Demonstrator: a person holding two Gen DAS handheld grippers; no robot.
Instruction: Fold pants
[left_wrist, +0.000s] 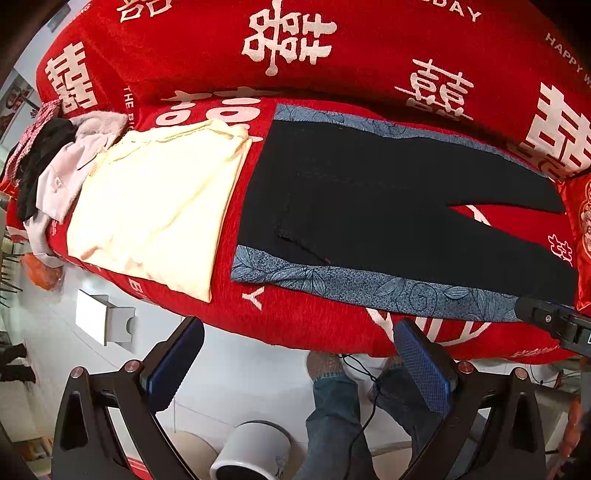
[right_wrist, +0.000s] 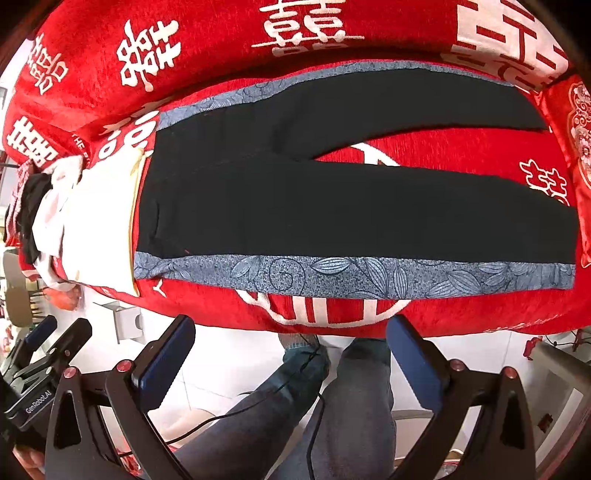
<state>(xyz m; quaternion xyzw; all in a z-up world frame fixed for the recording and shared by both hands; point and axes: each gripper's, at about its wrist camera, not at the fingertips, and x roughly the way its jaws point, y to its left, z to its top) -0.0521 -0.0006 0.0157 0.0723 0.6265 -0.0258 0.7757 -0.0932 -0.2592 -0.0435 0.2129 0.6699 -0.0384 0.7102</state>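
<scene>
Left fingers apart, right fingers apart, pants hems cut off

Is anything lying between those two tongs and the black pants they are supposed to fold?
Nothing visible does. The black pants lie flat on the red cover, both legs spread. Both tongs, left and right, hang open before the near edge. The cream cloth lies beside the waistband, not across the path.
</scene>
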